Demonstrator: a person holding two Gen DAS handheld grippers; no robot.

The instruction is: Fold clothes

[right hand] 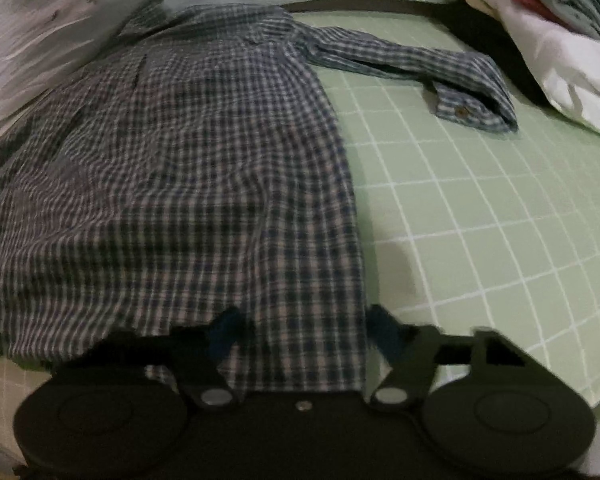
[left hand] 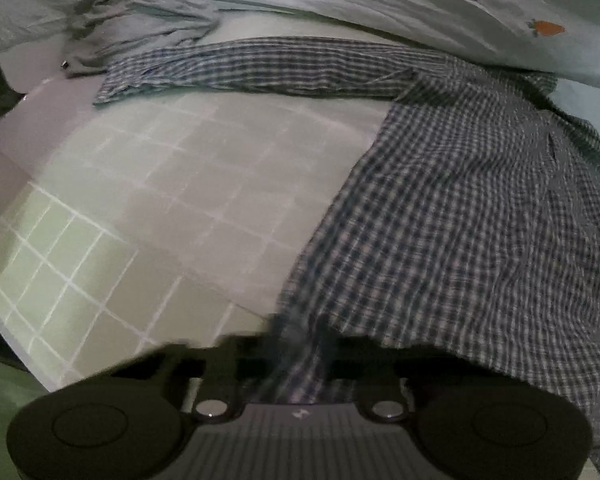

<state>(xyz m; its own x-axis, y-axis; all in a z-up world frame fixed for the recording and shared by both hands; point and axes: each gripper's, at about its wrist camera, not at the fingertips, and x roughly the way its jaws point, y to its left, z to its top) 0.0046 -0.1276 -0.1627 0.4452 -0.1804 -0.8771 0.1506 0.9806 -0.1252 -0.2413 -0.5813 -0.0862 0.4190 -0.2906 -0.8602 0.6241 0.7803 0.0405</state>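
Checked shirt (right hand: 188, 168): spread flat on green grid mat (right hand: 480, 208), sleeves out sideways. Left gripper (left hand: 300, 344): jaws clenched on the shirt's bottom hem. Right gripper (right hand: 304, 328): jaws parted astride the hem, grasp unclear. Clothes pile (right hand: 552, 40): beyond the mat.

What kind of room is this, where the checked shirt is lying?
Probably a bedroom at home. The checked shirt is spread on a green grid sheet, with carrot-print bedding behind it and a heap of other clothes nearby.
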